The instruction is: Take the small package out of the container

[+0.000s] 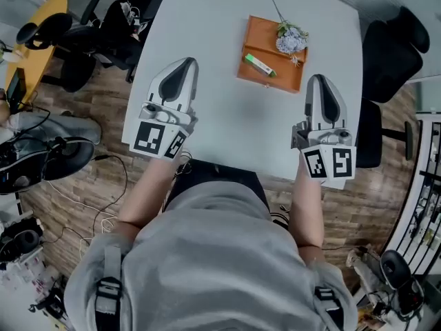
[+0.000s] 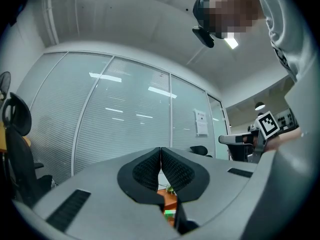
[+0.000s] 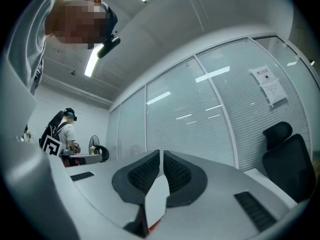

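Observation:
An orange tray (image 1: 258, 76) lies on the white table (image 1: 220, 116) at the far middle. In it are a small green and white package (image 1: 259, 65) and a sprig of pale flowers (image 1: 291, 40). My left gripper (image 1: 185, 66) rests at the table's left, shut and empty, well short of the tray. My right gripper (image 1: 320, 85) sits right of the tray, shut with nothing held. In the left gripper view the jaws (image 2: 161, 151) meet, and a sliver of orange tray (image 2: 170, 203) and green package (image 2: 170, 213) shows below them. The right gripper view shows the right gripper (image 3: 161, 156) with its jaws together.
Black office chairs (image 1: 389, 54) stand at the table's right and far left (image 1: 76, 43). A yellow desk (image 1: 34, 43) is at the far left. Cables and gear lie on the wooden floor (image 1: 89, 185). A glass partition (image 3: 210, 124) and another person (image 3: 62, 129) show in the right gripper view.

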Tool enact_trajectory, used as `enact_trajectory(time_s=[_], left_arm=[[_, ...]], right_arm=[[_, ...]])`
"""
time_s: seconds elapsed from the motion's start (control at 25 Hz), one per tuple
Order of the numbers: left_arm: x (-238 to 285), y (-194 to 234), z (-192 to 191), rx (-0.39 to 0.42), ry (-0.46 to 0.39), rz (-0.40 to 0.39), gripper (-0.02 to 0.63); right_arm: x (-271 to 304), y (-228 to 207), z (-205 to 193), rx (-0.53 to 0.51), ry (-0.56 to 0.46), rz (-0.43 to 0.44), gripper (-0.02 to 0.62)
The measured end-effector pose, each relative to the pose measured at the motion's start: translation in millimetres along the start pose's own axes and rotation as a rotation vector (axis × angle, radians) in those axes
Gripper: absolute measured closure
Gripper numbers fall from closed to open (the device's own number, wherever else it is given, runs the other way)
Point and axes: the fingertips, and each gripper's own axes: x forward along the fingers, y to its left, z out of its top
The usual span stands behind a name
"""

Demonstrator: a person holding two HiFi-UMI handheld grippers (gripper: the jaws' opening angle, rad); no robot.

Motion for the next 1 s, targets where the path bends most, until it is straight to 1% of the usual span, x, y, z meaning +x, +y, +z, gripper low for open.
enact_trajectory(time_s=[0.24,0.36,0.44,0.56,0.68,0.8,0.88,1.0], left_arm=[[21,9,-12,-0.008,0.017,-0.005,0.586],[33,18,-16,-0.021,0.013,-0.023,0.586],[41,23,-16,-0.028,-0.005,-0.032,0.586],[52,29,-19,-0.028,-0.006,-0.055,0.586],[61,38,-33,-0.05,0.015,-0.069,0.586],[67,48,-49,-0.07,0.033,-0.071,0.586],[73,54,-59,-0.085,0.045,-0.07,0.586],[81,60,-69,-0.085,0.064,-0.074,0.586]], right_arm=[[18,-5,-21,0.03,0.033,0.007,0.541],[29,-7,-25,0.026,0.036,-0.015,0.541],[35,-8,-26,0.014,0.034,-0.034,0.541],[44,-12,-34,0.002,0.055,-0.048,0.541],[57,-13,-50,0.004,0.094,-0.048,0.541],[71,-11,-69,-0.005,0.141,-0.023,0.541],[82,-11,-85,-0.018,0.19,0.003,0.541],[95,-13,-119,-0.012,0.284,0.039,0.541]])
